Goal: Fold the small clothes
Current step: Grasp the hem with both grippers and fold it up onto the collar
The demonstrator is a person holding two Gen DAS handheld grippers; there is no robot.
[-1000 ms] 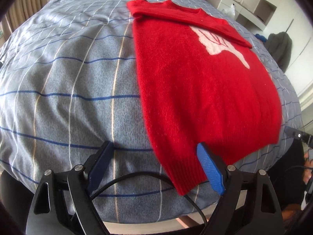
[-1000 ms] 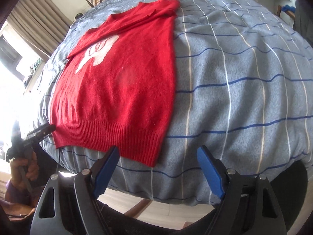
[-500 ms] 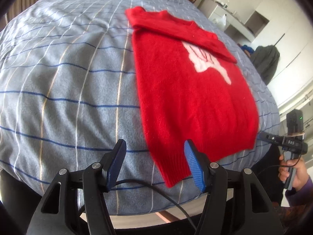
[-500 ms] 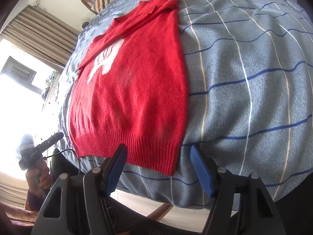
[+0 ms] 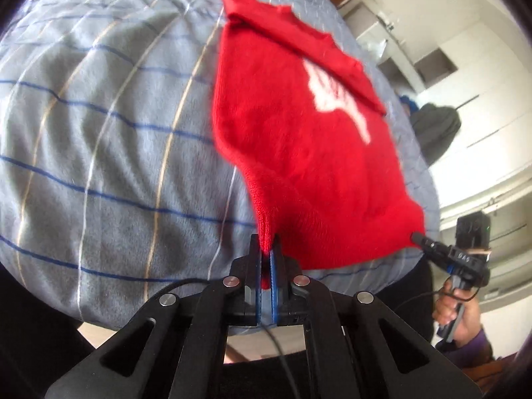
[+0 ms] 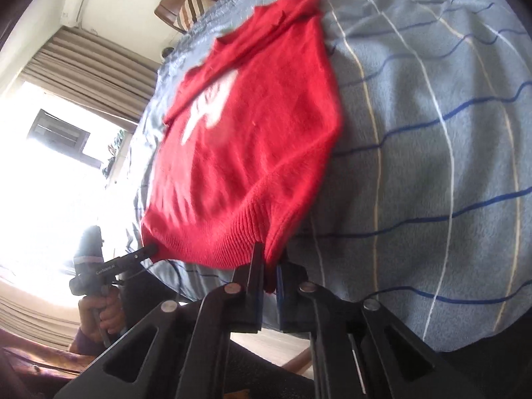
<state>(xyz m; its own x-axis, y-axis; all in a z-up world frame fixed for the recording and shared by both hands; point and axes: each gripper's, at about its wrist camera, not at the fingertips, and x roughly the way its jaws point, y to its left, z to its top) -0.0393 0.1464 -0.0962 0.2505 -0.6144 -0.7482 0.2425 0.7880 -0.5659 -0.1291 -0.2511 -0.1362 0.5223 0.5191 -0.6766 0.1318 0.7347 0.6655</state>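
Sweater (image 5: 299, 139) (red, with a white motif on its chest) lies spread on the striped grey bed (image 5: 99, 133), hem toward the near edge. Left gripper (image 5: 265, 259) has just clamped onto one hem corner, lifting it; right gripper (image 6: 270, 271) has just clamped onto the other corner.
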